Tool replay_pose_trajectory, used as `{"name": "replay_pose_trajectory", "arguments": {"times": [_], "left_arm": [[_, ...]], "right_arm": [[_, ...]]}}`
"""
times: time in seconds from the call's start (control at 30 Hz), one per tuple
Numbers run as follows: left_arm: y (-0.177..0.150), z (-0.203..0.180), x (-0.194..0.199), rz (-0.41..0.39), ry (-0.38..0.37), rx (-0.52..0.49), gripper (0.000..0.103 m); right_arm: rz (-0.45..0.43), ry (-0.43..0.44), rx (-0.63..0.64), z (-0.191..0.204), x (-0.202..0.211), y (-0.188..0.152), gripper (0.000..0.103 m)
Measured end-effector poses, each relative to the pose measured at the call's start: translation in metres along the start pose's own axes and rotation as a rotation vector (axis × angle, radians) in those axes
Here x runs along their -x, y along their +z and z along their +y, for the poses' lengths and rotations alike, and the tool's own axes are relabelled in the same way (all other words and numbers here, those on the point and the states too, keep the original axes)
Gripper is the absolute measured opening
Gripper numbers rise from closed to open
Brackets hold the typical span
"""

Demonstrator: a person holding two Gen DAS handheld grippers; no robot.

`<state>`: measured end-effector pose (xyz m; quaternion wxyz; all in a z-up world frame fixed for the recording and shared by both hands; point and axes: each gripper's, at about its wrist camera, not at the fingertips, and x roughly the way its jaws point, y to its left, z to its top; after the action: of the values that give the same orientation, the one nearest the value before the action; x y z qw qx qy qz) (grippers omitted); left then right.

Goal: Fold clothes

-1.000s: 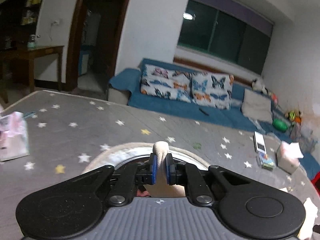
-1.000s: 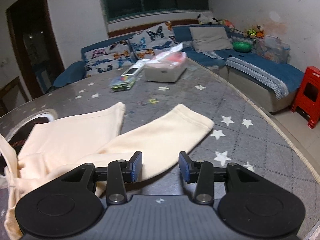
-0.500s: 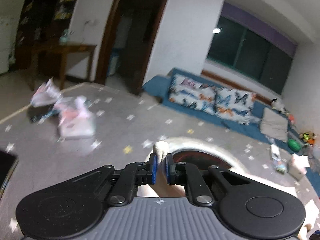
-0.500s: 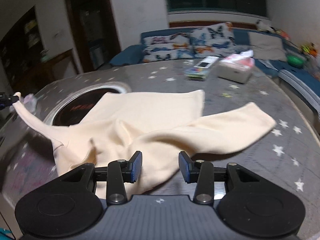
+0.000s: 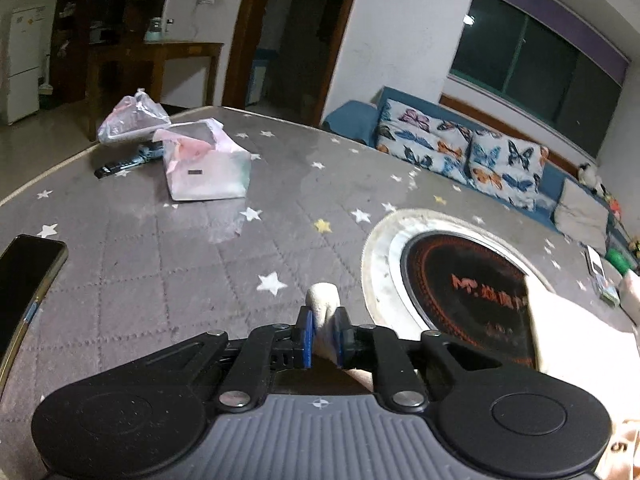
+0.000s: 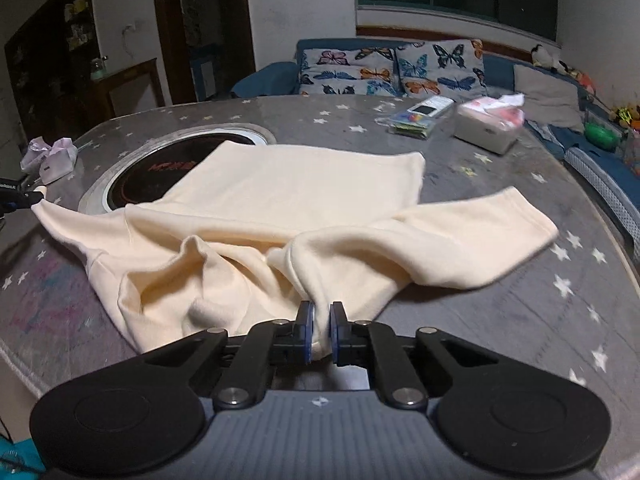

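Observation:
A cream long-sleeved garment (image 6: 280, 208) lies spread and partly bunched on the grey star-patterned table (image 6: 520, 312). One sleeve (image 6: 460, 240) stretches to the right. My right gripper (image 6: 320, 326) is shut on a fold at the garment's near edge. My left gripper (image 5: 323, 334) is shut on a cream sleeve end (image 5: 322, 302) and holds it out over the table at the left. The left gripper also shows at the far left of the right wrist view (image 6: 16, 199), with the cloth pulled taut toward it.
A round inset cooktop (image 5: 464, 284) sits in the table, partly under the garment. A tissue pack (image 5: 206, 170), a plastic bag (image 5: 132, 118) and a phone (image 5: 24, 280) lie at the left. A tissue box (image 6: 490, 126) and remote (image 6: 424, 110) lie at the back right.
My right gripper has closed on the garment's near fold; it was open before. My left gripper has swung left with the sleeve end, stretching the cloth out.

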<state>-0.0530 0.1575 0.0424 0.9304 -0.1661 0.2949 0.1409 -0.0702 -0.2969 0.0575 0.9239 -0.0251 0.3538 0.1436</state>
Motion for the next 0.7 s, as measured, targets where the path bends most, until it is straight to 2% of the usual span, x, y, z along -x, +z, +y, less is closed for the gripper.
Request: {"name": "replay_pose_trajectory", "arguments": {"times": [0.03, 0.17, 0.23, 0.27, 0.4, 0.6, 0.7], "left_arm": [[-0.001, -0.001, 0.003, -0.004, -0.007, -0.009, 0.016], [-0.003, -0.014, 0.025, -0.038, -0.062, -0.07, 0.026], [-0.003, -0.023, 0.037, -0.056, -0.096, -0.102, 0.038], [-0.005, -0.029, 0.042, -0.063, -0.118, -0.124, 0.039], [-0.014, -0.063, 0.058, -0.051, -0.259, -0.212, 0.041], [-0.047, -0.131, 0.065, 0.053, -0.507, -0.386, 0.043], [-0.064, -0.162, 0.062, 0.098, -0.601, -0.47, 0.045]], "right_arm": [[0.001, -0.002, 0.005, 0.0, 0.002, -0.001, 0.016], [-0.001, 0.005, 0.033, 0.004, 0.007, 0.0, 0.018], [-0.01, 0.041, 0.064, 0.01, 0.007, 0.005, 0.03], [-0.013, 0.061, 0.088, 0.016, 0.004, 0.009, 0.033], [0.005, 0.123, 0.141, 0.032, -0.013, 0.016, 0.034], [0.048, 0.171, 0.183, 0.047, -0.045, 0.018, 0.033], [0.058, 0.185, 0.198, 0.051, -0.052, 0.017, 0.031]]}}
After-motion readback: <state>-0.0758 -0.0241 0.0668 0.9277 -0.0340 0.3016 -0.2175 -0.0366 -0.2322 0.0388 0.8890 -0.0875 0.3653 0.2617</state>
